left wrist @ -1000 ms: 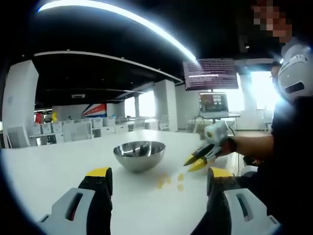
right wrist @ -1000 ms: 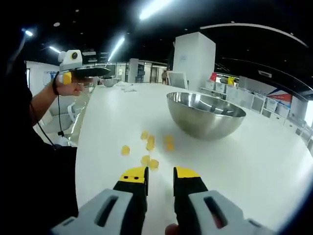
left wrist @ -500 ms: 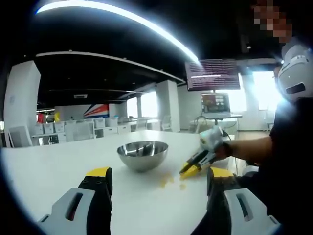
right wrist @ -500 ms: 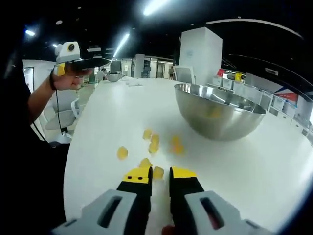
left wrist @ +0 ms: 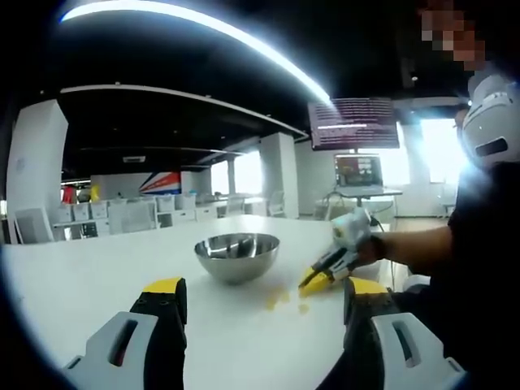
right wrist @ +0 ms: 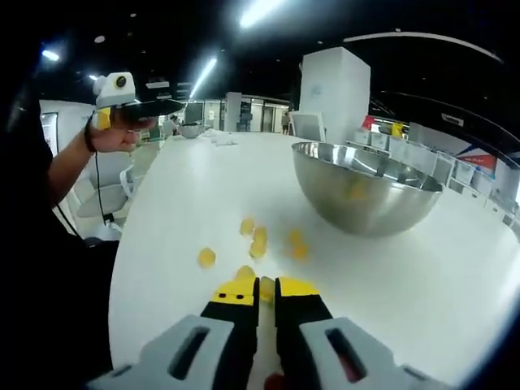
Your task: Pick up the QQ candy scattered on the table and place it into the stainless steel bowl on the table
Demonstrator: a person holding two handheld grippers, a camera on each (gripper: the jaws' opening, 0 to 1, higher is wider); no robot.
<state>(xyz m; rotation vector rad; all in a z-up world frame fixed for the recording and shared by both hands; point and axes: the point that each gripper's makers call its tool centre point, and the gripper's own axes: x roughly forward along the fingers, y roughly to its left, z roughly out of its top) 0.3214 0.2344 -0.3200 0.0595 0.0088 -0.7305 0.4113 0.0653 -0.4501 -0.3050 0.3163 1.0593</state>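
Several yellow QQ candies (right wrist: 260,240) lie on the white table (right wrist: 195,187) just in front of the stainless steel bowl (right wrist: 366,191). My right gripper (right wrist: 266,289) rests low on the table, its jaws drawn in on one QQ candy (right wrist: 266,285) between the tips. In the left gripper view the bowl (left wrist: 236,257) stands mid-table, the candies (left wrist: 279,299) sit to its right, and the right gripper (left wrist: 314,282) touches down among them. My left gripper (left wrist: 264,288) is held wide open with nothing in it, back from the candies. In the right gripper view a hand holds it raised (right wrist: 150,106).
A laptop (left wrist: 354,174) and a big screen (left wrist: 351,123) stand at the table's far end. The person's dark-sleeved arm (left wrist: 422,244) reaches in from the right. Another small bowl (right wrist: 191,130) sits far off on the table. White desks and chairs (left wrist: 130,215) line the background.
The right gripper has dropped toward the candies and its jaws have narrowed from a clear gap to a pinch on one candy. The left gripper has stayed put and open.
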